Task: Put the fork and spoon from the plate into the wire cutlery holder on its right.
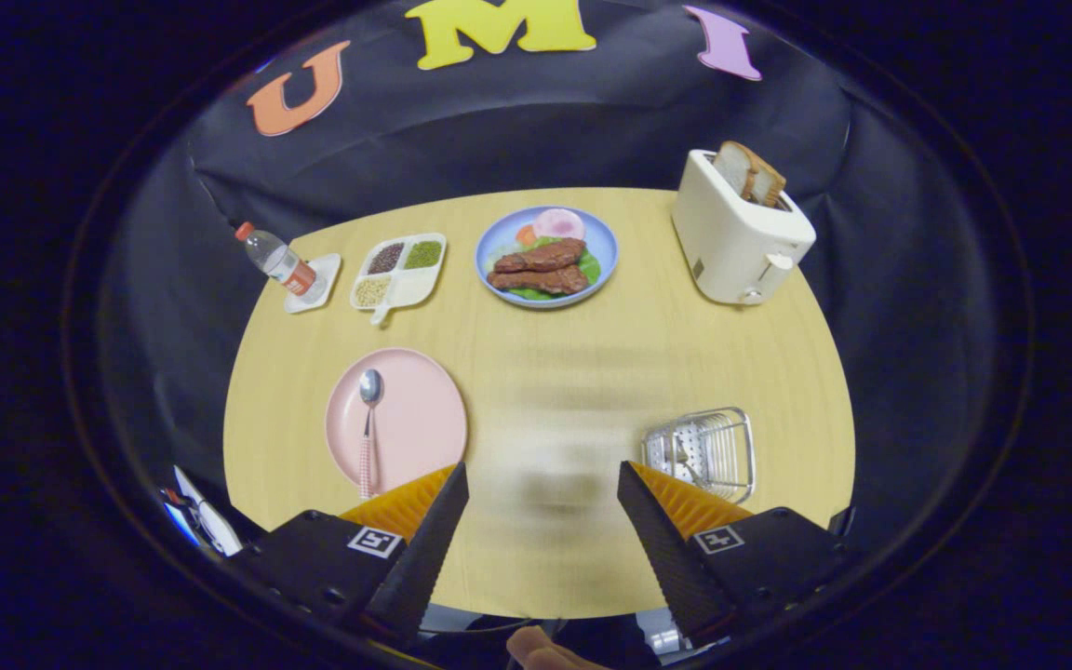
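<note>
You're hovering with the gripper (542,484) spread and empty, the spoon (368,419) is sitting on the plate (424,419), and the fork is possibly lying in the holder (703,451) already

A pink plate (410,409) holds a silver spoon (368,409) with a red-checked handle; the table (555,363) is pale wood.
</note>
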